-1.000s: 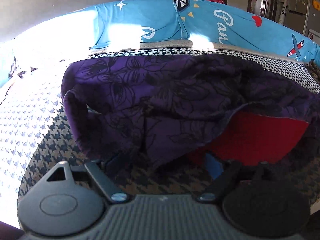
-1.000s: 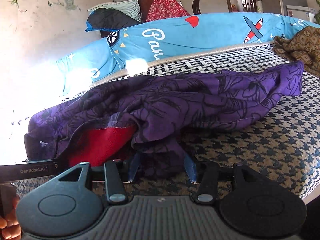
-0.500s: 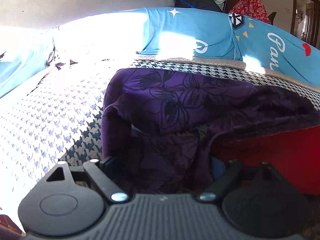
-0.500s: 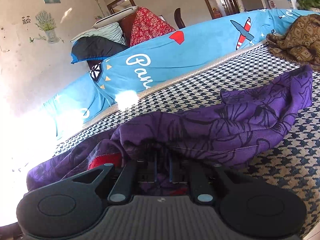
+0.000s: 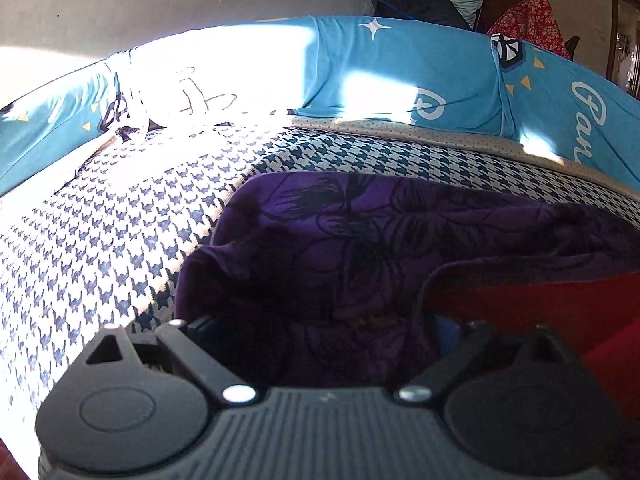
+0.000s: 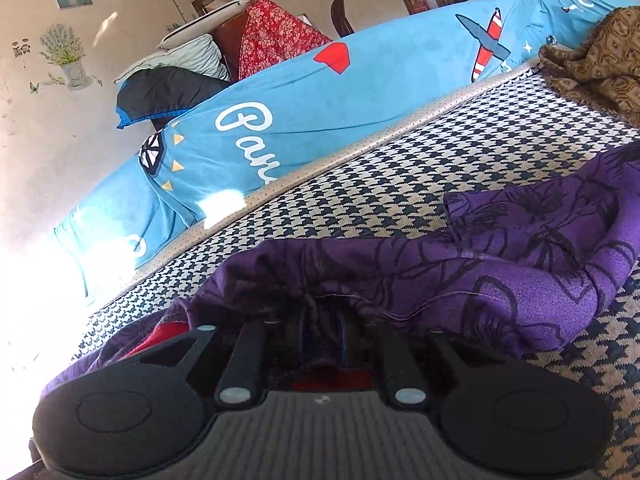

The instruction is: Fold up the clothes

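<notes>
A purple garment with a black flower print and a red lining lies crumpled on the houndstooth bed cover. My left gripper is open, its jaws wide apart with purple cloth lying between them. My right gripper is shut on the purple garment at its hem, and the cloth bunches over the fingertips. A bit of red lining shows at its left.
A blue printed bolster runs along the far edge of the bed and shows in the left wrist view too. A brown patterned cloth lies at the far right. Pillows and red floral fabric are stacked behind. Strong sunlight washes out the left.
My right gripper has closed on the purple hem and tilted. My left gripper has moved left along the garment and stays open over its edge.
</notes>
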The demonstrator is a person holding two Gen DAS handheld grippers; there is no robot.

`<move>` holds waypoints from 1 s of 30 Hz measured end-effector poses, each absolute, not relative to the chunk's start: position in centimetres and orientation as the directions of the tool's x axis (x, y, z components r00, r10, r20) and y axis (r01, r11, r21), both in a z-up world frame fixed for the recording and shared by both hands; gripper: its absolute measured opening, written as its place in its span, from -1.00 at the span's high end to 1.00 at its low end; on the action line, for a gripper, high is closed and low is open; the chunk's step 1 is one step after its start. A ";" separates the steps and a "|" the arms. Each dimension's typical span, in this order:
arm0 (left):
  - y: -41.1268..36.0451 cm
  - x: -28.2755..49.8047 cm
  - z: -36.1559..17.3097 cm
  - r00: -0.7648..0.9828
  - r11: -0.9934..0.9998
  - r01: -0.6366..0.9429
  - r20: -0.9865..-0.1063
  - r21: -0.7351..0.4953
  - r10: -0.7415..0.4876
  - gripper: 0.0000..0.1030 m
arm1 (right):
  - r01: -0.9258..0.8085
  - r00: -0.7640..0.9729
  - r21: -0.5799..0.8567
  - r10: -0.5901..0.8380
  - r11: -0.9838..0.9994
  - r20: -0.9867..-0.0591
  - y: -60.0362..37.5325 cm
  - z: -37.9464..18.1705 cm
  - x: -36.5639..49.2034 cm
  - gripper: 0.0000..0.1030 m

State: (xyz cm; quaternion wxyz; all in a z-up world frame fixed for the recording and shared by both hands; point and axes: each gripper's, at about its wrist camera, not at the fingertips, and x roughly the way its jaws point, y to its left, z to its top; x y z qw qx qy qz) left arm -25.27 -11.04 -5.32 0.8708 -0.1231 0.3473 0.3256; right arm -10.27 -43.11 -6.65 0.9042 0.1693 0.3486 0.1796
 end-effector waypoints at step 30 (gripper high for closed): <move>-11.1 -25.8 -5.7 0.552 0.756 -0.655 -0.685 -0.003 0.476 -0.89 | -0.377 0.736 0.032 0.321 0.926 -0.597 -42.2 -7.0 -18.2 0.01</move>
